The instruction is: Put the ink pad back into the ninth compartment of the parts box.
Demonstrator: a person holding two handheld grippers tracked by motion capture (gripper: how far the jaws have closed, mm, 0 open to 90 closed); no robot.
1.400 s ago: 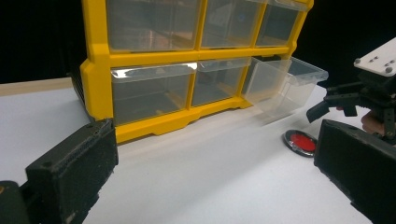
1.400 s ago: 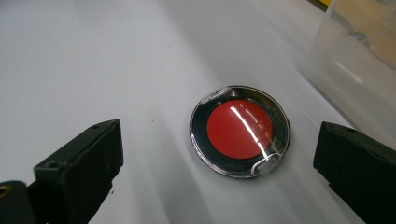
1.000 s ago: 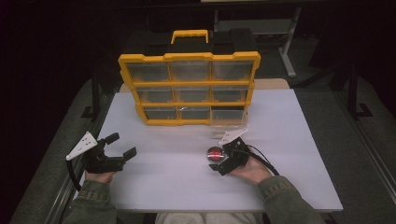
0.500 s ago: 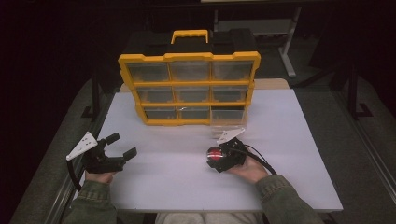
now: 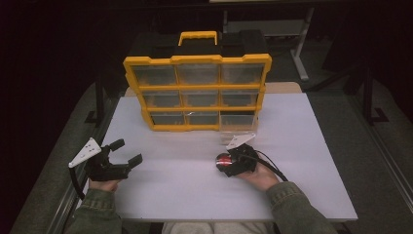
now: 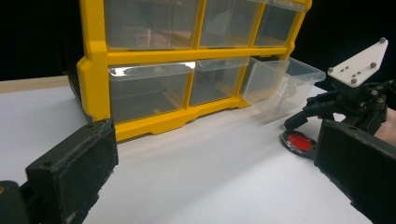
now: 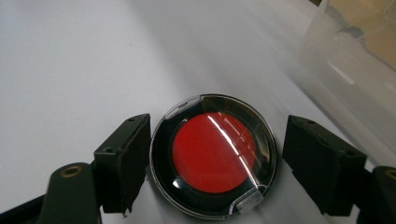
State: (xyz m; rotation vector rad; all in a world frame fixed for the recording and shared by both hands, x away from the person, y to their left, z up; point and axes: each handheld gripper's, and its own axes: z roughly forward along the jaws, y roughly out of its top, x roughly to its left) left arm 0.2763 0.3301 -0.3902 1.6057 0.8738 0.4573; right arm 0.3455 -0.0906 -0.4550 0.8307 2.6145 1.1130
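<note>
The right gripper (image 7: 212, 163) has just been closing its jaws around the round black compact with a red centre (image 7: 214, 154) on the white table (image 5: 311, 146), not quite pinching yet, left gripper (image 5: 127, 153) open; next, I'd guess, squeeze and lift toward the pulled-out clear drawer (image 5: 237, 122).

Dim room, lit tabletop (image 5: 302, 146); glare on red disc (image 7: 214, 153); soft focus.

A yellow organizer (image 5: 197, 92) with clear drawers and a yellow carry handle (image 5: 197, 37) stands upright at the far side of the white surface (image 5: 311, 146). Its bottom-right drawer (image 6: 282, 84) is pulled out. Dark floor surrounds the surface.
</note>
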